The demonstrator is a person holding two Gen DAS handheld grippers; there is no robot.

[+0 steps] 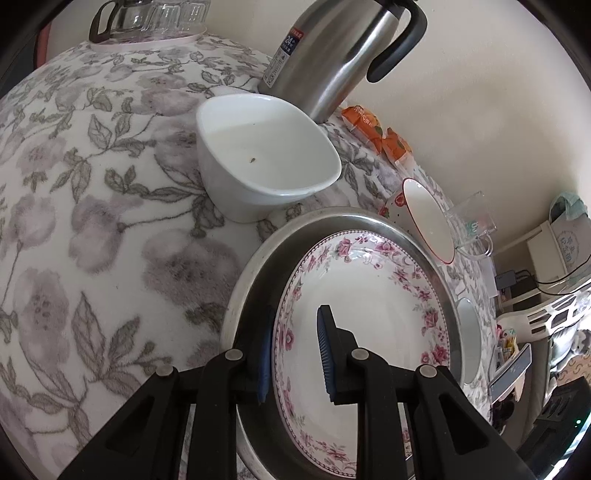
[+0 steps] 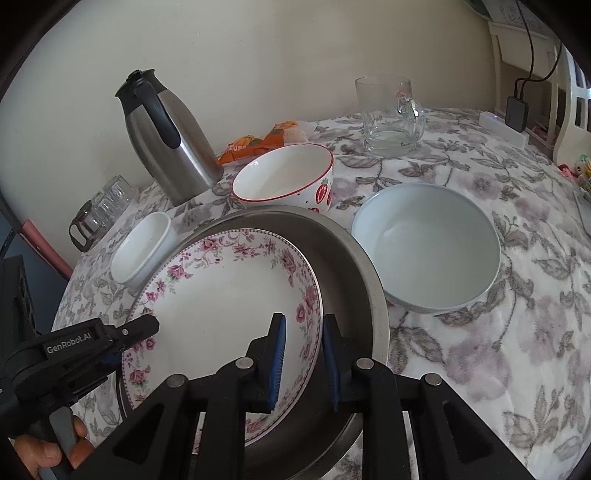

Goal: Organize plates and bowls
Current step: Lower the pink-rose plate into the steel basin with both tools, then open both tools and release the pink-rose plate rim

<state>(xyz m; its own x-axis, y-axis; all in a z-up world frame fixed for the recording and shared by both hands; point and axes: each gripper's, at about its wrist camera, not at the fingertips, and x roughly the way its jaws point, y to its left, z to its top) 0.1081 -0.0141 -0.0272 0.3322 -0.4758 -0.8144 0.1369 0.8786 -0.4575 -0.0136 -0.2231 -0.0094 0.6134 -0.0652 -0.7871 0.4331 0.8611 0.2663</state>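
A pink-flowered plate lies inside a round metal pan on the flowered tablecloth. My left gripper straddles the plate's left rim with a visible gap, one pad outside and one inside; it also shows in the right wrist view. My right gripper straddles the plate's right rim the same way, pads apart. A white square bowl stands beyond the pan. A strawberry bowl and a pale blue bowl stand to the right.
A steel thermos jug stands by the wall. Orange snack packets lie behind the strawberry bowl. A glass mug stands at the back right. A glass teapot with cups sits at the far corner.
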